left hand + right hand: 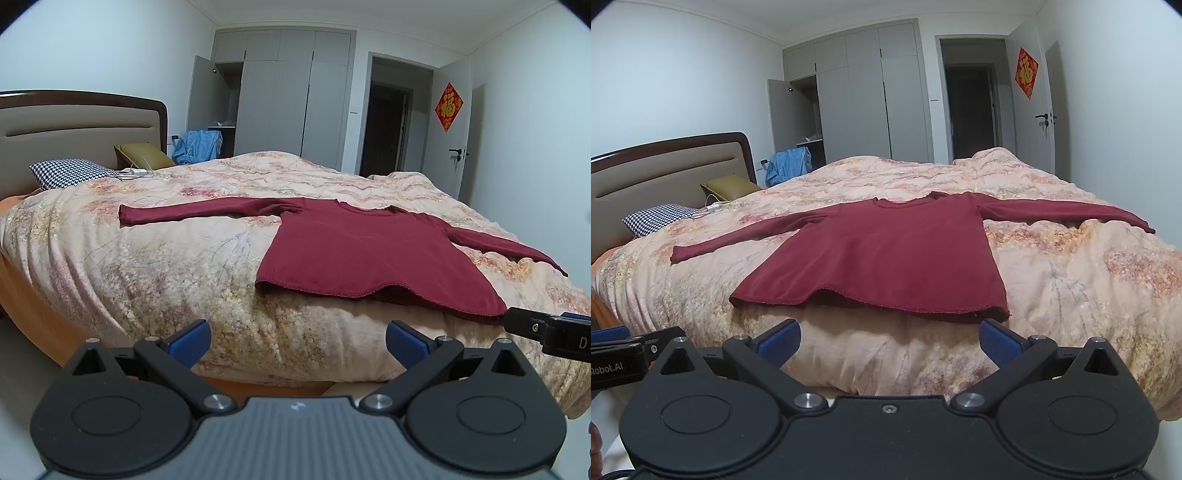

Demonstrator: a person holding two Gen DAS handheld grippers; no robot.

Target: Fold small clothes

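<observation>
A dark red long-sleeved top (365, 251) lies flat on the floral quilt (184, 258), hem toward me, both sleeves spread out sideways. It also shows in the right wrist view (886, 254). My left gripper (297, 343) is open and empty, in front of the bed's near edge, below and left of the hem. My right gripper (888, 343) is open and empty, just short of the hem's right part. The right gripper's tip (546, 328) shows in the left view next to the hem's right corner.
A houndstooth pillow (70, 173), an olive cushion (144, 155) and a white charger with cable (135, 171) lie near the headboard (74, 125). Grey wardrobes (280, 96), one door open, and an open room door (388, 125) stand behind the bed.
</observation>
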